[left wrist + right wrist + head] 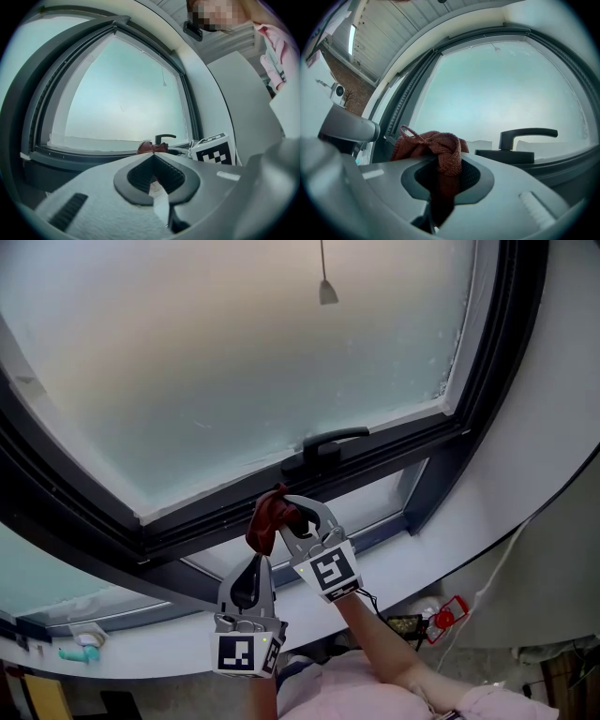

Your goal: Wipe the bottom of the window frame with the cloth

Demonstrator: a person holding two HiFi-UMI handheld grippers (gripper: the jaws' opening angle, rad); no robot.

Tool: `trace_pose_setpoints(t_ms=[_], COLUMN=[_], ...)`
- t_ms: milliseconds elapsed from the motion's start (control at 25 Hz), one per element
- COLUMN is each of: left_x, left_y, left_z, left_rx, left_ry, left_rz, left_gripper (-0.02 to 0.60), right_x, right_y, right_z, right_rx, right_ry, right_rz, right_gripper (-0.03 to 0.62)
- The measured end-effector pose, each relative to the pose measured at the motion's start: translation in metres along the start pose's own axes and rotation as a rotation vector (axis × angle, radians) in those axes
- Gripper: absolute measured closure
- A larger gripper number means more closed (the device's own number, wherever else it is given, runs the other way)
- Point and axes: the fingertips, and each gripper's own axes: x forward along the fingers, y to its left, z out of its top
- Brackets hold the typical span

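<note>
At about eight o'clock in the head view a small teal object (pixel 79 650) sits on the pale ledge under the window. Nearer six o'clock, the left gripper (pixel 253 570) points up toward twelve with its jaws pressed together. Its own view shows the ribbed pads (pixel 165 174) meeting with nothing clamped between them (pixel 153 164). Just off its tip, toward one o'clock, hangs the cloth (pixel 268 521), a dark red bunch. It is pinched in the right gripper (pixel 289 514), which reaches in from five o'clock on a pink sleeve (pixel 375 692). In the right gripper view the jaws are clenched on the cloth (pixel 438 146). One fold runs down between the pads (pixel 440 164) and the rest bulges over the top. The left gripper view catches the same red bundle (pixel 152 147) just past its own closed tips, with the right gripper's marker cube (pixel 213 150) at three o'clock of it. The cloth lies just in front of the bottom of the window frame (pixel 197 526), a dark bar under the frosted pane; whether it touches cannot be told. The black window handle (pixel 328 440) sits on that bar at one o'clock from the cloth, and shows at three o'clock in the right gripper view (pixel 527 137). A red tag (pixel 451 613) hangs below the ledge at four o'clock.
</note>
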Motion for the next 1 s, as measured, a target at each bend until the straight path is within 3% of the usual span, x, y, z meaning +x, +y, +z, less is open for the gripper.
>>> trace_pose_setpoints(t_ms=[1000], left_x=[0.013], left_y=[-0.018], left_z=[0.003], left_rx=[-0.005], left_ry=[-0.015], left_rz=[-0.023], left_gripper=[0.584], right_x=[-0.028], right_y=[-0.060], right_z=[-0.004], right_rx=[-0.025], right_ry=[-0.018], right_rz=[-0.091], right_gripper=[0.531])
